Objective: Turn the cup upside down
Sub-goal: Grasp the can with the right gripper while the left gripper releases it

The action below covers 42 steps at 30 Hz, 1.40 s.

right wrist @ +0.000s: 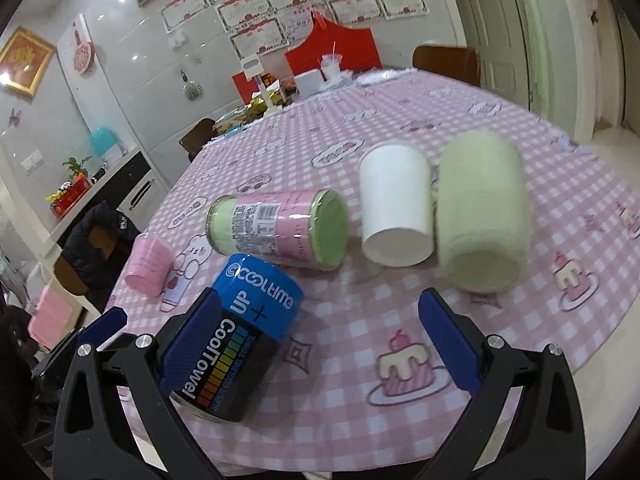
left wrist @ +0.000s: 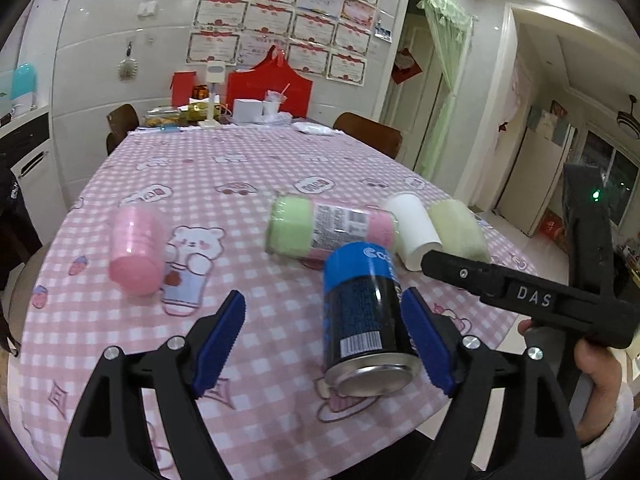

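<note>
A pink plastic cup (left wrist: 136, 250) stands on the pink checked tablecloth at the left, wider end down; it also shows in the right wrist view (right wrist: 149, 267). A white paper cup (left wrist: 414, 230) stands upside down at the right, also in the right wrist view (right wrist: 396, 210). My left gripper (left wrist: 324, 346) is open, low over the near table edge, with a blue-and-black can (left wrist: 366, 320) between its fingers, close to the right pad. My right gripper (right wrist: 320, 342) is open, a little short of the white cup; the same can (right wrist: 236, 336) lies by its left finger.
A pink-and-green towel tube (right wrist: 280, 232) lies on its side mid-table. A pale green roll (right wrist: 482, 212) stands right of the white cup. Boxes, a red bag (left wrist: 270, 86) and a lamp crowd the far end. Chairs (left wrist: 370, 132) stand around the table.
</note>
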Each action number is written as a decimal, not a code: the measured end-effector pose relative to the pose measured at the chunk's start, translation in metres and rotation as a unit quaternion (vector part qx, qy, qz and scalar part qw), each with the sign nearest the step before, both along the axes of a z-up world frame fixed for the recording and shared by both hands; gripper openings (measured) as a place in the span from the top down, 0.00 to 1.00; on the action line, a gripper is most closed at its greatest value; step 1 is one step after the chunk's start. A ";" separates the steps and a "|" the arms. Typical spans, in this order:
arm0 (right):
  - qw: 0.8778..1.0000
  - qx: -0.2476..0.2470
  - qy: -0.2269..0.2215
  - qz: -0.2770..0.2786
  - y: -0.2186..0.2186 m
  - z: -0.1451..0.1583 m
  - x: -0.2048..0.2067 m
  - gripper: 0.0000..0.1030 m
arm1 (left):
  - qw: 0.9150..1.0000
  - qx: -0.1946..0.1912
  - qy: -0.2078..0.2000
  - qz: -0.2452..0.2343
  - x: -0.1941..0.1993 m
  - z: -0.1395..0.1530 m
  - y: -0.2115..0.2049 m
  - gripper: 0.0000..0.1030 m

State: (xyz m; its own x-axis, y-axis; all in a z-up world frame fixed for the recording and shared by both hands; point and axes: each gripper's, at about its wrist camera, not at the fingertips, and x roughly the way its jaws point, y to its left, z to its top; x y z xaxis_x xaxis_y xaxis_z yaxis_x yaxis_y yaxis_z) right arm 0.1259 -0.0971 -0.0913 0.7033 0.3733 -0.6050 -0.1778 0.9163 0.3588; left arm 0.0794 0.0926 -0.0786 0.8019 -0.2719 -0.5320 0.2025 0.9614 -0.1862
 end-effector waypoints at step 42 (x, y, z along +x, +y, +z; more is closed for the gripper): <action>0.997 0.043 0.019 0.056 0.010 0.006 0.020 0.31 | 0.997 -0.057 0.019 0.040 0.022 -0.012 0.018 0.23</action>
State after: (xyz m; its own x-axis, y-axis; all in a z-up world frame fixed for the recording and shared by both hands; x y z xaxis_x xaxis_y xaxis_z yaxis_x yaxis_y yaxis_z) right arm 0.1462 -0.0867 -0.0858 0.6311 0.5006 -0.5926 -0.2628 0.8567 0.4438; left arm 0.1010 0.1104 -0.0905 0.8034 -0.2683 -0.5316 0.1174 0.9466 -0.3004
